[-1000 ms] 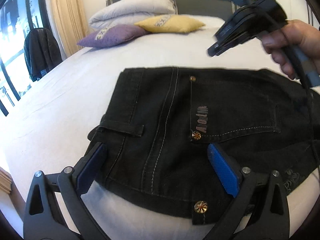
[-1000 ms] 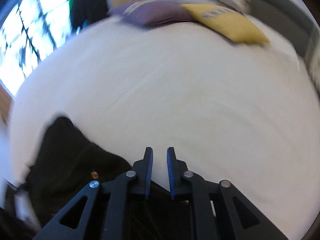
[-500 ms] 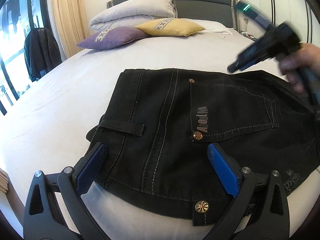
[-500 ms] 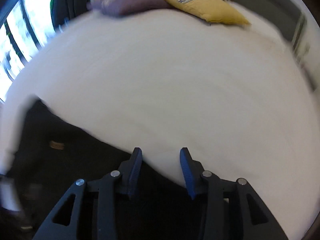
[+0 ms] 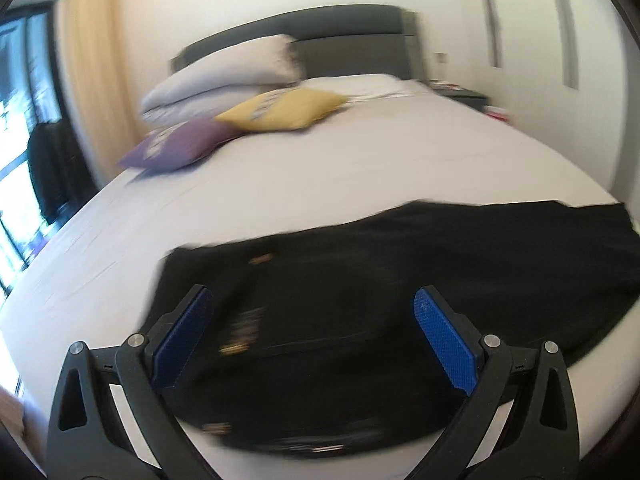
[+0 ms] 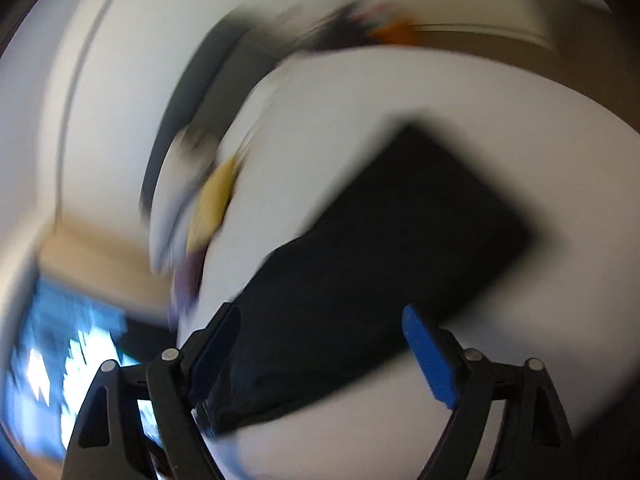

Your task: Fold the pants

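The black jeans [image 5: 380, 300] lie folded flat on the white bed [image 5: 320, 184], blurred by motion. My left gripper [image 5: 312, 320] hovers over their near end with its blue pads [image 5: 180, 336] wide apart and nothing between them. In the right wrist view the same pants [image 6: 384, 264] show as a dark folded rectangle on the sheet, seen from a tilted, strongly blurred angle. My right gripper [image 6: 320, 340] hangs above them, its jaws opening and empty.
A yellow pillow [image 5: 284, 110], a purple pillow [image 5: 180, 146] and grey-white pillows [image 5: 224, 76] sit at the dark headboard [image 5: 352, 44]. A dark garment [image 5: 56, 168] hangs by the window at left. A nightstand [image 5: 464, 94] stands at the far right.
My left gripper rose and pulled back, so the jeans sit lower and look smaller. The right gripper went from nearly shut to wide open, swung and rolled, and left the left wrist view.
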